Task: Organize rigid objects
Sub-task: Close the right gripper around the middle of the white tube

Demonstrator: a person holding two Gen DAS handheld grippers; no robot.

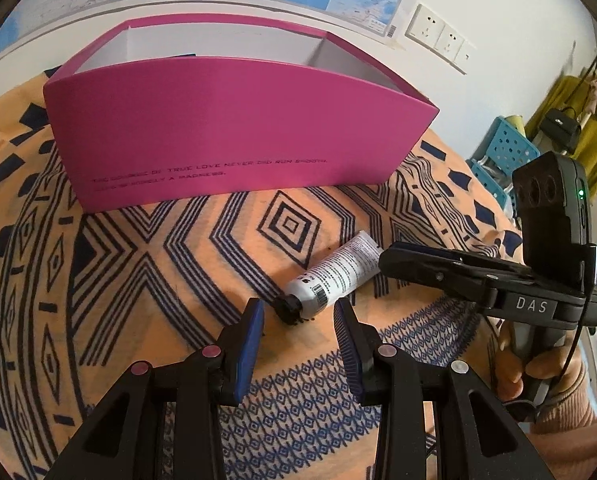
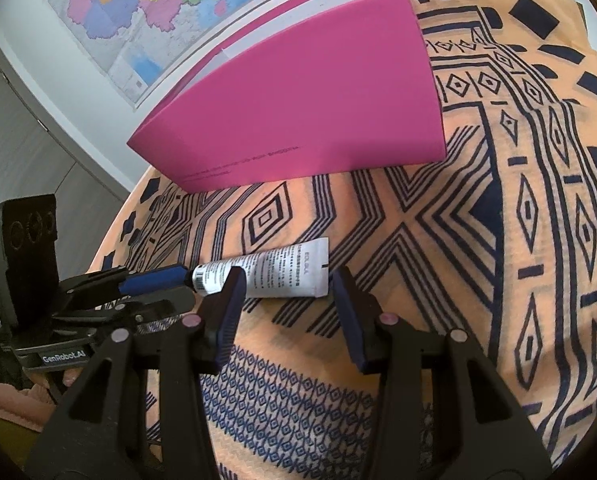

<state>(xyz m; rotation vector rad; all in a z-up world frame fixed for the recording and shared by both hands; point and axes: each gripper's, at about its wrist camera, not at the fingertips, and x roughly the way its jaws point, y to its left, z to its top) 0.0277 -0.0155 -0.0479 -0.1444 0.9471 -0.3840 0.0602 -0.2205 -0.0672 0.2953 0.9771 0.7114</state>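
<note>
A white tube with a black cap lies on the orange patterned cloth. My left gripper is open, its blue pads either side of the cap. My right gripper is open around the tube's body near the crimped end. An open magenta box stands behind the tube; it also shows in the right wrist view. The right gripper shows in the left wrist view, the left one in the right wrist view.
A wall with a map is behind the box. Wall sockets and a blue perforated basket are to the right. A grey cabinet stands at the left of the right wrist view.
</note>
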